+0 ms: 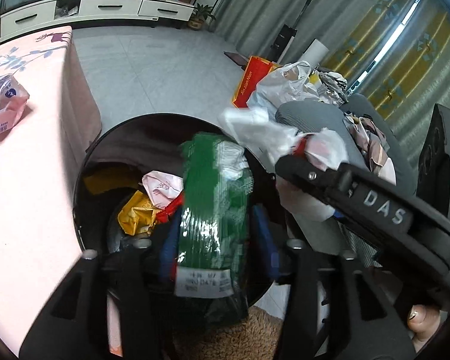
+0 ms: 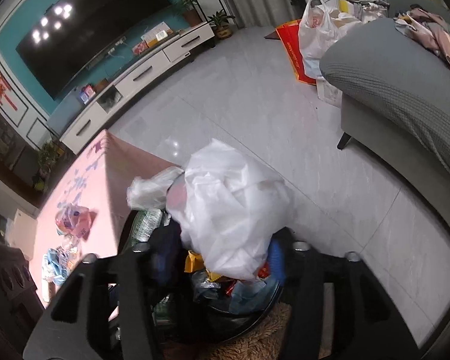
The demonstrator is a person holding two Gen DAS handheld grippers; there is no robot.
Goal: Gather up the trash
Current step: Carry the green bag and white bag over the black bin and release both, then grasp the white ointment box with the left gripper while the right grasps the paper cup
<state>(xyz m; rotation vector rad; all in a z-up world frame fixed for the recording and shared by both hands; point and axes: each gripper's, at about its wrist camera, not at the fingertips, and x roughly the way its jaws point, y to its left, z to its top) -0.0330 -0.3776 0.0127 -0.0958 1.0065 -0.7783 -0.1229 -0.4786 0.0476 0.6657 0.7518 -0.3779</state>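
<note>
A black round trash bin (image 1: pixel 87 162) stands beside the pink-clothed table (image 1: pixel 30 180); yellow and pink wrappers lie inside it. My left gripper (image 1: pixel 217 240) is over the bin with its jaws apart. A blurred green wrapper (image 1: pixel 216 198) hangs between its blue pads (image 1: pixel 262 228), which do not seem to press on it. My right gripper (image 2: pixel 220 246) is also open above the bin (image 2: pixel 255 315), with a crumpled white plastic bag (image 2: pixel 231 210) loose between its fingers. In the left wrist view that right gripper (image 1: pixel 285 162) reaches in from the right, the white bag (image 1: pixel 255 126) at its tip.
A pink packet (image 1: pixel 3 102) and other wrappers (image 2: pixel 57 261) lie on the table. A grey sofa (image 2: pixel 390 69) with clothes stands on the right; a white bag (image 2: pixel 315 30) and a red bag (image 2: pixel 291 54) sit beyond it. A brown fluffy rug (image 2: pixel 255 339) lies under the bin.
</note>
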